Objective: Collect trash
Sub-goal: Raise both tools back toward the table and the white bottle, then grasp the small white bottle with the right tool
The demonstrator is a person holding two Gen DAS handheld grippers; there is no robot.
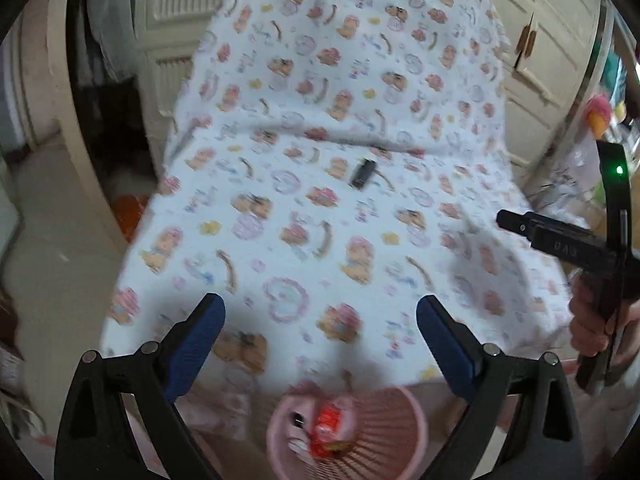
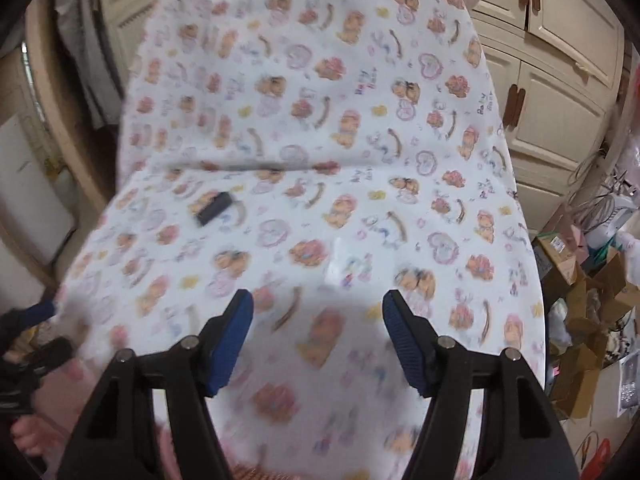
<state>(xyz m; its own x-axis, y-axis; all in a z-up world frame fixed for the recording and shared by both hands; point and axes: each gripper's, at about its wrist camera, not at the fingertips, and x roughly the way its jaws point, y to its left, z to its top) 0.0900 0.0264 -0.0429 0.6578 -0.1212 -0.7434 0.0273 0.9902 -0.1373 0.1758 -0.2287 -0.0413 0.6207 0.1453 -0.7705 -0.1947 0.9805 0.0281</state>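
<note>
A small black object (image 1: 362, 174) lies on the bear-print cover (image 1: 320, 120) of a seat; it also shows in the right wrist view (image 2: 214, 208). A clear plastic scrap (image 2: 340, 264) lies on the cover ahead of my right gripper (image 2: 318, 308), which is open and empty above the seat front. My left gripper (image 1: 320, 312) is open and empty above a pink basket (image 1: 404, 416) that holds a red wrapper (image 1: 330, 432) and other scraps. The right gripper's body (image 1: 560, 240) shows at the right of the left wrist view.
Cream cabinet doors (image 2: 560, 80) stand behind the seat. Cardboard boxes and clutter (image 2: 588, 320) pile up on the floor at the right. A cream door frame (image 1: 72, 120) and tiled floor are at the left.
</note>
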